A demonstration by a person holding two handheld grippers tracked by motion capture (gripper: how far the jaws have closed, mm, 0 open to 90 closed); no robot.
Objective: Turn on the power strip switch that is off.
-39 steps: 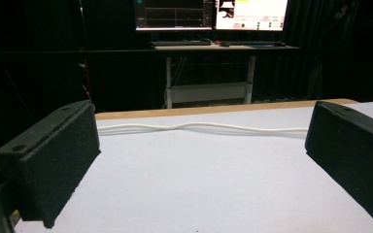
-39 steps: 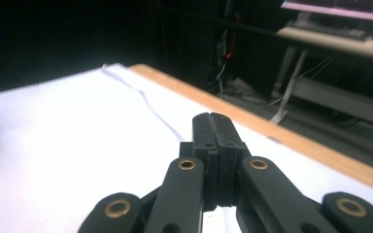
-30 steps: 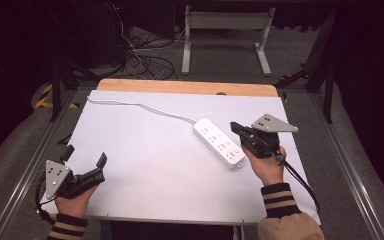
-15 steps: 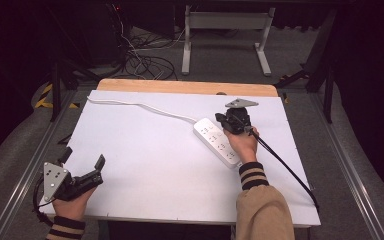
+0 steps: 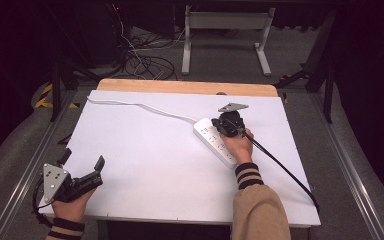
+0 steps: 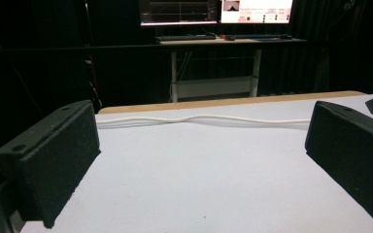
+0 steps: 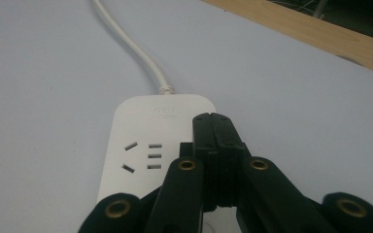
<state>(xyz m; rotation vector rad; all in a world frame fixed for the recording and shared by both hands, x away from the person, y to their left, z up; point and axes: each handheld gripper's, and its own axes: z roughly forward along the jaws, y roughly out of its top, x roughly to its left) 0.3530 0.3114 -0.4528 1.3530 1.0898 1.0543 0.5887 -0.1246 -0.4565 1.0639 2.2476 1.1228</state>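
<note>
Power strip (image 5: pixel 215 141) lies on our white worktop (image 5: pixel 145 150); our right gripper (image 5: pixel 228 125) presses clenched fingers (image 7: pixel 213 145) onto it, while our left gripper (image 5: pixel 82 172) idles, fingers (image 6: pixel 48 160) released.

A white power strip (image 5: pixel 215 141) lies flat on the white bench (image 5: pixel 145 150), right of centre, angled with its cable end toward the far left. Its socket face is up, slots showing near the cable end. Its white cable (image 5: pixel 145 107) snakes away across the bench to the far-left corner.
</note>
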